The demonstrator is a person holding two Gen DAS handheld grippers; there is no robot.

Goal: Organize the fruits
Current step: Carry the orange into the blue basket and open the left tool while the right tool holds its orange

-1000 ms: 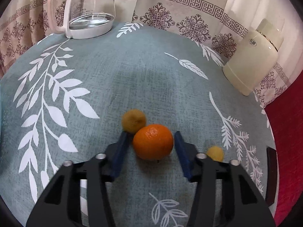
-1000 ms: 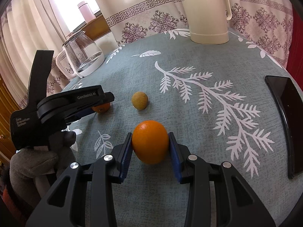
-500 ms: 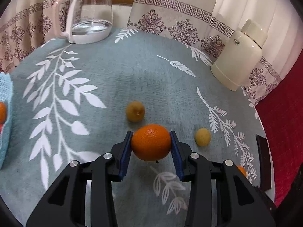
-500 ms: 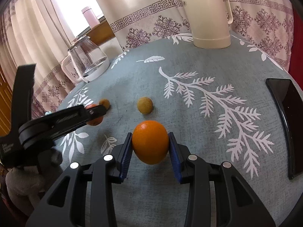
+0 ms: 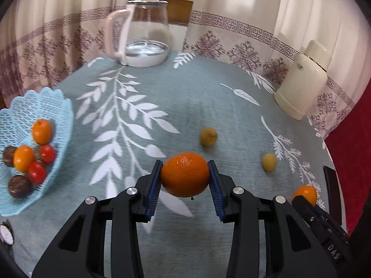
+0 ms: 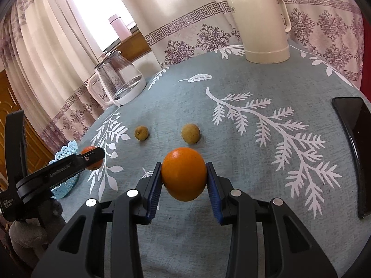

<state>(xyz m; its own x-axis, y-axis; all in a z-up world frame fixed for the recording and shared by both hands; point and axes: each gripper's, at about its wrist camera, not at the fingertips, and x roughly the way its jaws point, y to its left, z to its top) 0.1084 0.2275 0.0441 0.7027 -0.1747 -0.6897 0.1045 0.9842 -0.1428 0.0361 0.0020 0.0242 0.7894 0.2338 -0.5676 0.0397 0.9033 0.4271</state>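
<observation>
Both tongs grip oranges: left tongs [image 5: 185, 180] and orange [image 5: 184, 174] sit nearer the blue basket [image 5: 59, 106], off leftward; right tongs [image 6: 183, 180] clamp theirs [image 6: 183, 173].

The table [image 5: 208, 97] carried a blue basket [image 5: 58, 106] left, a glass kettle [image 5: 146, 37] far, a flask [image 5: 301, 81] right, two small fruits between.

White letters "DAS" stand on the black plastic body of the right claw [image 5: 308, 202] in the left wrist view; the raised lettering on the black left claw [image 6: 92, 158] and the small emblem on the cream thermos jug [image 5: 301, 81] are unreadable.
</observation>
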